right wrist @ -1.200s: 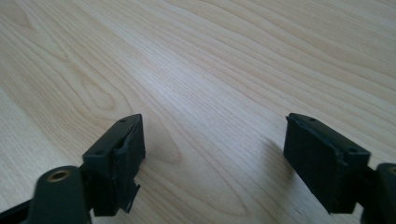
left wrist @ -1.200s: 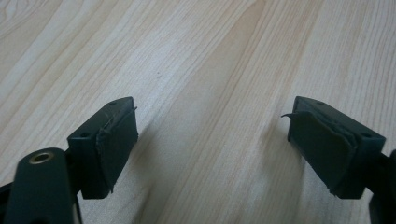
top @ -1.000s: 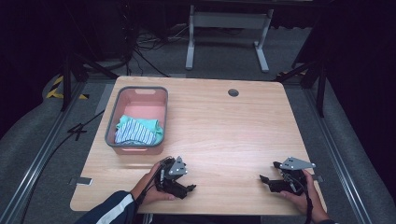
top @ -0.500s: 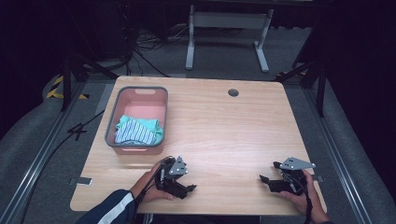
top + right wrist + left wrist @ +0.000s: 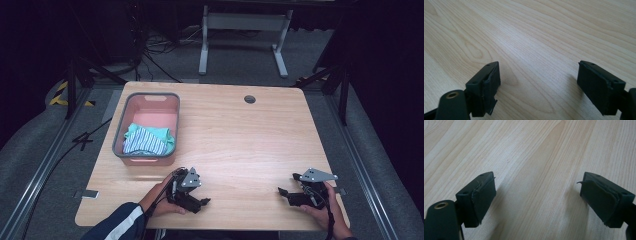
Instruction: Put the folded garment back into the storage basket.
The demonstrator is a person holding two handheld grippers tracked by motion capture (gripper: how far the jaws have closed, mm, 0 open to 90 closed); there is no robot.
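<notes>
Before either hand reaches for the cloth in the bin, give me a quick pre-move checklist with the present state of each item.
1. Left tongs open, nothing between them: ok.
2. Right tongs open, nothing between them: ok.
3. Cloth in the pink bin: ok.
4. Bin fully on the table: ok.
5. Bare table between left tongs and bin: ok.
6. One cloth or several in the pile: cannot tell.

The high view looks forward and down from above the near edge of the table (image 5: 240,135), taking in the whole top and the floor beyond. Each gripper view sits low and close over bare wood (near that edge), looking along its own jaws; all three share the tabletop.
</notes>
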